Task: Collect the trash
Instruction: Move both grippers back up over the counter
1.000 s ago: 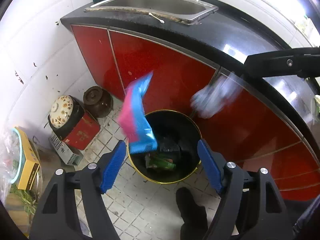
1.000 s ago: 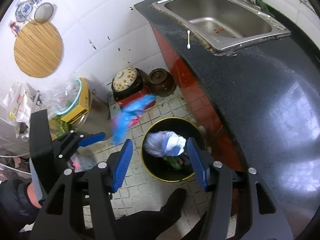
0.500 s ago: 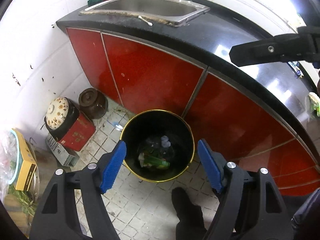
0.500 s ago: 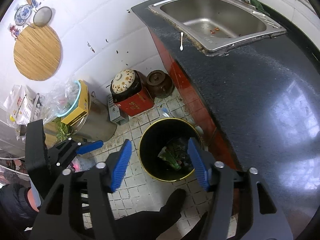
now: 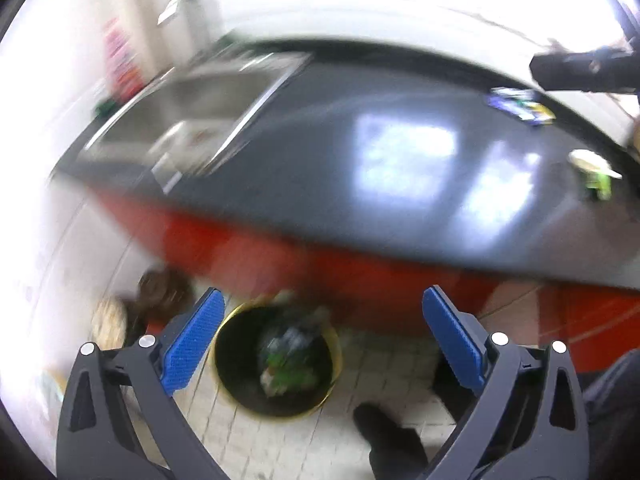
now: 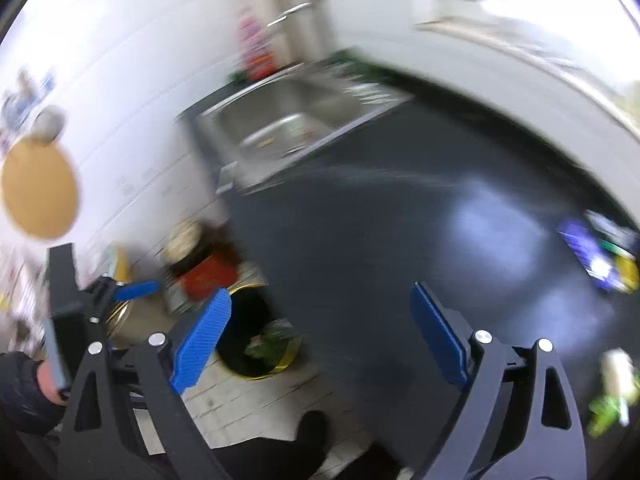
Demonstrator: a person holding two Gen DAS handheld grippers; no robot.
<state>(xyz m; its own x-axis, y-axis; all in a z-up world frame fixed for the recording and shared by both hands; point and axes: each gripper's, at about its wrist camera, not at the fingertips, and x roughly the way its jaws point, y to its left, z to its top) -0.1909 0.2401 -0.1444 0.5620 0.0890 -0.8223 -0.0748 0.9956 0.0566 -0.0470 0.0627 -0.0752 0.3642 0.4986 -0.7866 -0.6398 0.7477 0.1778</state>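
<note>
Both wrappers gone into the bin (image 5: 276, 364), left gripper (image 5: 320, 336) and right gripper (image 6: 320, 336) risen; jaws opening, empty

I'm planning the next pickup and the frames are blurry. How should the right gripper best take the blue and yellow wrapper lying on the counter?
The blue and yellow wrapper seems to lie flat on the dark countertop, so probably come from above and pinch across its narrow width at a raised or crinkled edge. The right gripper is empty, its jaws opening. Blur hides the wrapper's exact folds.
</note>
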